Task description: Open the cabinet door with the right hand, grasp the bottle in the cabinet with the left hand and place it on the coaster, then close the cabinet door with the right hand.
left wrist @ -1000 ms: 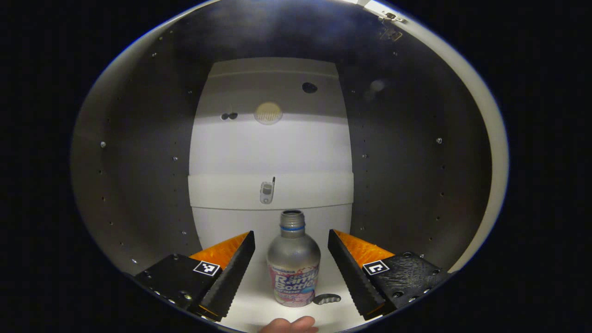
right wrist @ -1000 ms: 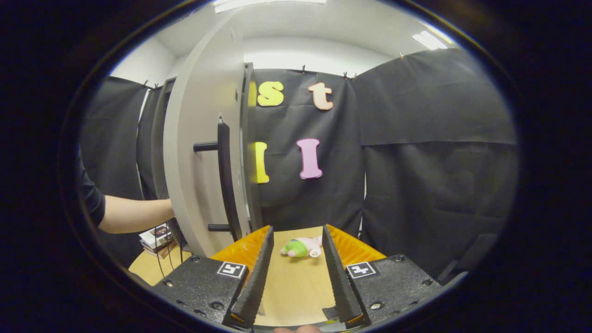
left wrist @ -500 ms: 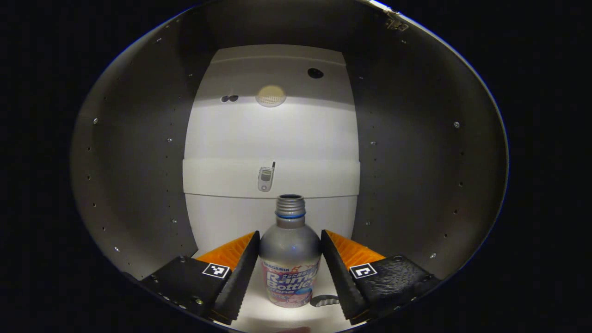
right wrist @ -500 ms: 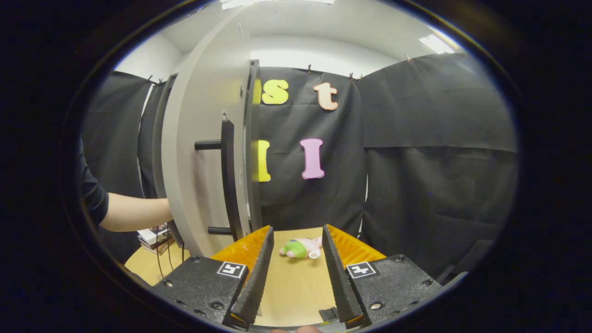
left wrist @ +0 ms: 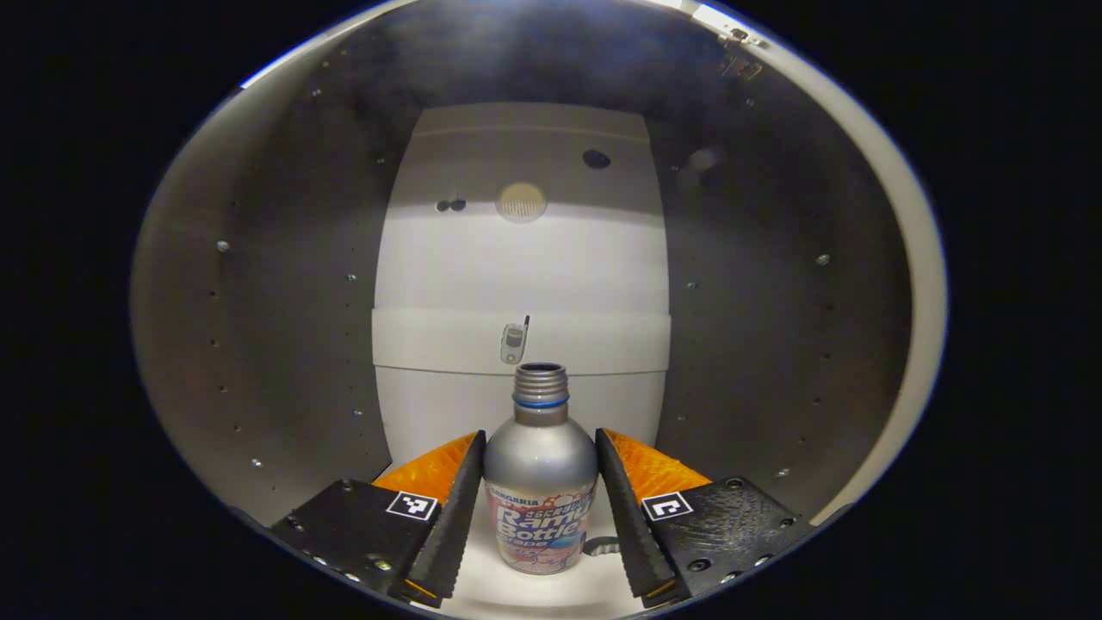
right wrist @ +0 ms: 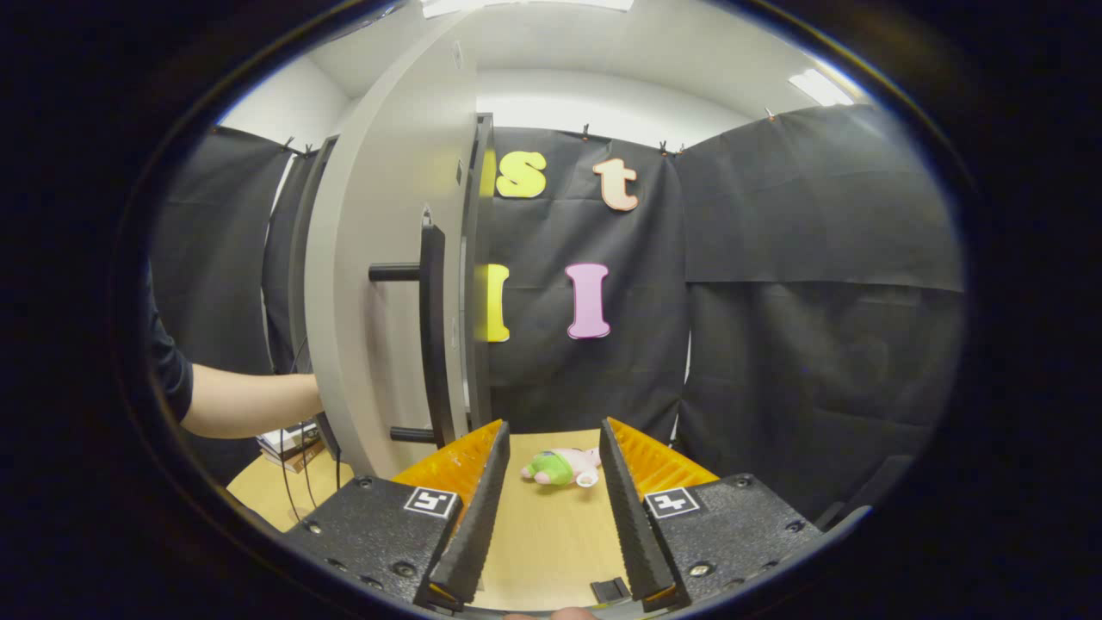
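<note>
While the cabinet door (right wrist: 379,284) stands open, the left hand-held gripper (left wrist: 539,504) clamps the bottle (left wrist: 540,482).

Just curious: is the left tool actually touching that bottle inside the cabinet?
Touching. In the left gripper view, both fingers of the left tool press against the sides of the bottle.

bottle (left wrist: 540,482) inside cabinet (left wrist: 258,344), between jaws

Inside the cabinet (left wrist: 258,301), the left gripper (left wrist: 540,517) clamps an uncapped silver bottle (left wrist: 540,482), its two black fingers (left wrist: 455,517) pressed against either side of the body. The bottle stands upright on the white cabinet floor. Behind it, a small flip-phone-shaped object (left wrist: 514,343) sits at the pale back panel (left wrist: 521,267).
</note>
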